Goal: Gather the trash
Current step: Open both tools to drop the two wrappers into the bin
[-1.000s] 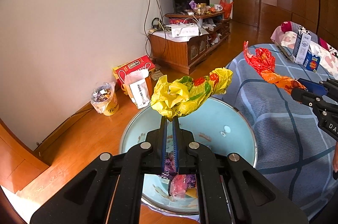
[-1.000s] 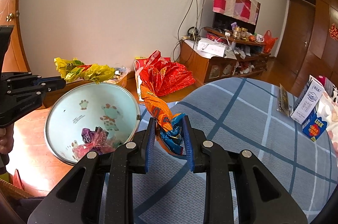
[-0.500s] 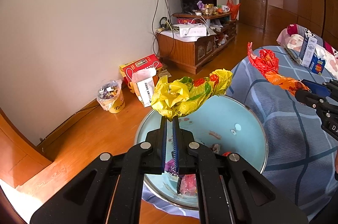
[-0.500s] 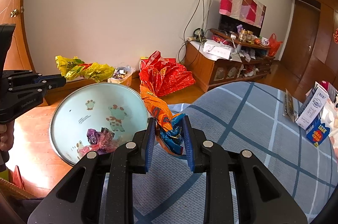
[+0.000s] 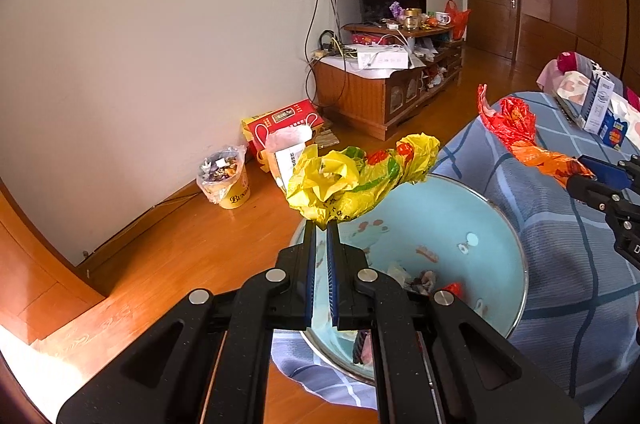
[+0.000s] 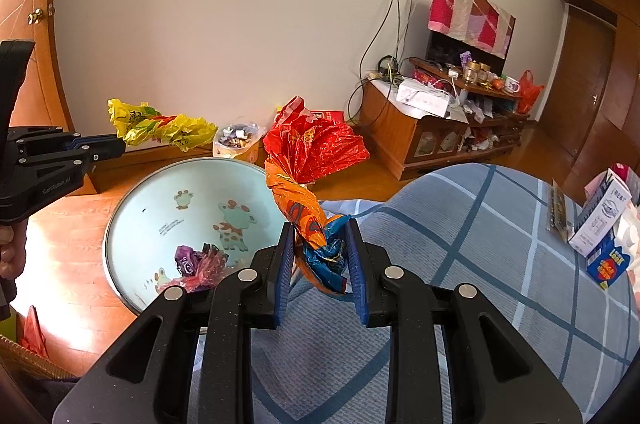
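My left gripper (image 5: 321, 230) is shut on a crumpled yellow plastic bag (image 5: 360, 180) and holds it in the air above the near rim of a light blue basin (image 5: 472, 220). The basin (image 6: 168, 192) holds several wrappers, among them a purple and pink one (image 6: 200, 264). My right gripper (image 6: 319, 228) is shut on a twisted red and orange wrapper (image 6: 312, 152) with a blue end, held up beside the basin's right rim. The yellow bag (image 6: 160, 128) and left gripper (image 6: 96, 148) show at the left of the right wrist view. The red wrapper (image 5: 516, 128) shows at the right of the left wrist view.
The basin rests at the edge of a blue checked bedcover (image 6: 480, 244). Cartons (image 6: 604, 220) lie on the bed at the right. On the wooden floor stand a yellow cup full of trash (image 5: 226, 180), a red box (image 5: 284, 122) and a wooden TV cabinet (image 5: 384, 92).
Both grippers keep their hold. The left gripper with the yellow bag has shifted left, so the basin sits further right in its view. The right gripper has moved slightly further from the basin.
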`<state>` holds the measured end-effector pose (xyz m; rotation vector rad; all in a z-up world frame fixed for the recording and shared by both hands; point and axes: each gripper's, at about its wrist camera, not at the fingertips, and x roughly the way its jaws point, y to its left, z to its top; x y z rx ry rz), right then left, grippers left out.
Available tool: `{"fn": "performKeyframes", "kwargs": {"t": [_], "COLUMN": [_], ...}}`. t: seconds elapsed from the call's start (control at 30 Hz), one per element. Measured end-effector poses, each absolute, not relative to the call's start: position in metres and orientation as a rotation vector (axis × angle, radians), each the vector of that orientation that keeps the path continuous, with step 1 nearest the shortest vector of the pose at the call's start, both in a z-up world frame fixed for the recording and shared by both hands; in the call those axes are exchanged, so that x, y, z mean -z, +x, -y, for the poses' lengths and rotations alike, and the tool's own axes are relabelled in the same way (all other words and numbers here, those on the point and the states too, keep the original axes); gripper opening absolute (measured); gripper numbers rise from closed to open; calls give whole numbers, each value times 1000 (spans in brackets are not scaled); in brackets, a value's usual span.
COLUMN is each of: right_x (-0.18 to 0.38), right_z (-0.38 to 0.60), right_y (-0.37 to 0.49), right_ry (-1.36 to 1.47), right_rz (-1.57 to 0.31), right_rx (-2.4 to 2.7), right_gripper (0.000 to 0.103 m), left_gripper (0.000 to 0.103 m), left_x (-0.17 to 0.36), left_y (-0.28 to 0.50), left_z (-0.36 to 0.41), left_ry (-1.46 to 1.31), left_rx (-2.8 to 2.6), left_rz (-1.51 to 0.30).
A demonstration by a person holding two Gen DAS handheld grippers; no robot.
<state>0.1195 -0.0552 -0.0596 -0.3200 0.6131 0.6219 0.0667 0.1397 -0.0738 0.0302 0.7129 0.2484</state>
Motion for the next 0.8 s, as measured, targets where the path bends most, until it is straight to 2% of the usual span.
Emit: {"fn": "performKeyframes", "kwargs": {"t": [0.8], "right_x": [60], "right_z": [38], "right_y": [115], "right_ry": [-344], "right_rz": [-614], "right_rx": [-667], "right_gripper": [27], "left_gripper": [5], "left_x": [73], "left_y": [60], "left_z": [-153], "left_ry": [5], "left_rx": [-280], "left_rz": [-708]}}
